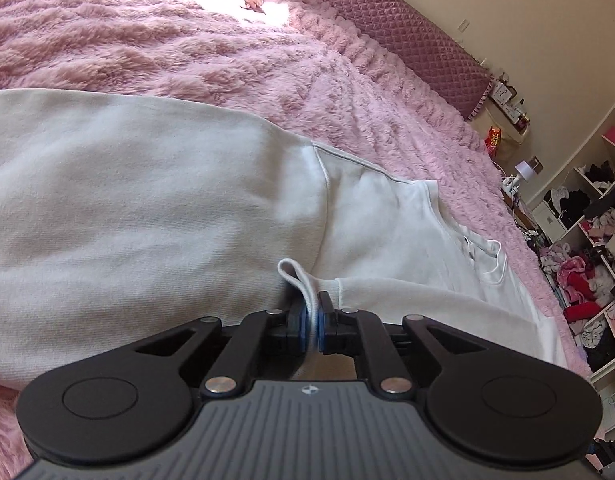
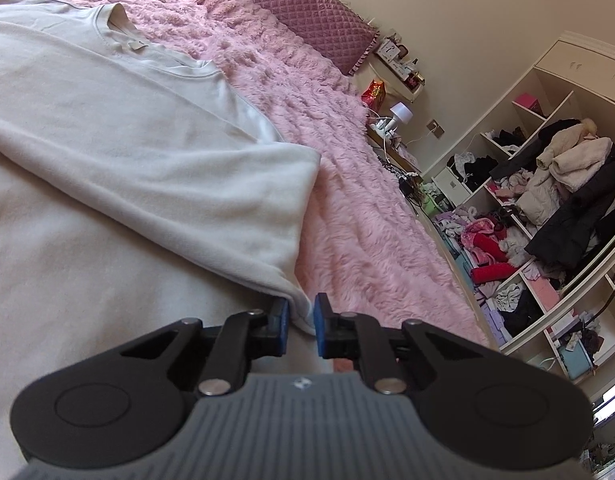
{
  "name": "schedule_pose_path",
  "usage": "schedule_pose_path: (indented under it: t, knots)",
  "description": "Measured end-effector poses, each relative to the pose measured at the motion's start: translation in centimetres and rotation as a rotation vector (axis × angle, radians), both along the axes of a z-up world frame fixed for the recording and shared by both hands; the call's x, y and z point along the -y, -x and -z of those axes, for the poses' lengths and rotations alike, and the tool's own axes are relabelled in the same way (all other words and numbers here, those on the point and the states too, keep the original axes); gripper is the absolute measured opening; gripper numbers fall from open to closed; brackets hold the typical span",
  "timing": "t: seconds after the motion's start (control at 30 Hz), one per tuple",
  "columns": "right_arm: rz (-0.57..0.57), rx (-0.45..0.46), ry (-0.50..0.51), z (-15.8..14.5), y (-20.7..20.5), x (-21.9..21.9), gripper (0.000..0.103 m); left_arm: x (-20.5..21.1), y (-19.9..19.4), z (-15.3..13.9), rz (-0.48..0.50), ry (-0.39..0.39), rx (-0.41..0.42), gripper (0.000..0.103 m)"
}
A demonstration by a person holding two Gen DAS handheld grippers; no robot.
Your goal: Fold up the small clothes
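We are working over a white sweatshirt lying spread on a fluffy pink blanket that is covering a bed.

Left gripper: its jaws are pinching a thin fold of the sweatshirt's edge, with a small loop of hem sticking up at 11 o'clock from the pads. We are reading this as a firm grip on cloth.

Right gripper: the sweatshirt's folded corner is sitting between the blue pads. A gap is showing on the right pad's side, so we are judging the jaws as not yet fully pressing, though they are standing narrow.

Key relation: from both grippers the garment is running away toward 10 to 12 o'clock, its long axis pointing up the bed toward the quilted headboard. The neckline is lying at 11 o'clock in the right view. Each hand is at its own bottom corner, so neither is nearer overall. We are judging that the coming lift is carrying the hem toward the collar.

Hard to make out: the hem between the two grippers is hidden under the gripper bodies. The far sleeve is cut off at the left edge. Open shelves crammed with clothing are standing at 3 o'clock.
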State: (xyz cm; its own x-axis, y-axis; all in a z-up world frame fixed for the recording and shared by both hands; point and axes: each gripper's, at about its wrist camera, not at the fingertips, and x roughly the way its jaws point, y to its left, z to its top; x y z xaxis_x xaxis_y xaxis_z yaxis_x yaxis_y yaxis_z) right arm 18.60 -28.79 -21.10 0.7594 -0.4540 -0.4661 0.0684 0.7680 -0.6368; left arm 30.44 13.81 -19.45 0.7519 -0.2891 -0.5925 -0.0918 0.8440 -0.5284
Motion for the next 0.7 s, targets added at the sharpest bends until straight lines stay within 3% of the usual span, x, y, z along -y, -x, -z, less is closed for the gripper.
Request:
schedule_pose_path:
  t: [0.07, 0.13, 0.2, 0.27, 0.43, 0.57, 0.63, 0.7]
  knots:
    - [0.002, -0.012, 0.016, 0.2, 0.0, -0.2, 0.008, -0.2, 0.0, -0.4, 0.003, 0.02, -0.013, 0.012]
    - [0.005, -0.01, 0.032, -0.1, 0.1, -0.4, 0.02, -0.8, 0.0, -1.3, -0.007, 0.065, -0.032, 0.023]
    - [-0.005, 0.028, 0.021, -1.5, 1.0, -0.8, 0.027, -1.3, 0.6, -2.5, -0.014, 0.086, -0.033, 0.056]
    - [-0.029, 0.05, 0.01, -2.8, 1.9, -1.6, 0.027, -2.0, 2.0, -4.0, -0.034, 0.088, -0.001, 0.067]
    - [-0.196, 0.111, -0.079, -7.1, 4.6, -6.8, 0.031, -5.0, 6.7, -7.2, -0.065, 0.068, 0.064, 0.071]
    - [-0.355, 0.143, -0.203, -9.6, 6.0, -12.2, 0.035, -9.1, 11.4, -8.4, -0.192, 0.045, 0.074, 0.074]
    - [-0.468, 0.132, -0.301, -10.4, 6.5, -15.5, 0.035, -11.5, 13.5, -8.5, -0.263, 0.035, 0.073, 0.077]
    - [-0.533, 0.11, -0.329, -10.5, 6.7, -19.0, 0.035, -14.3, 15.3, -8.4, -0.333, 0.031, 0.065, 0.078]
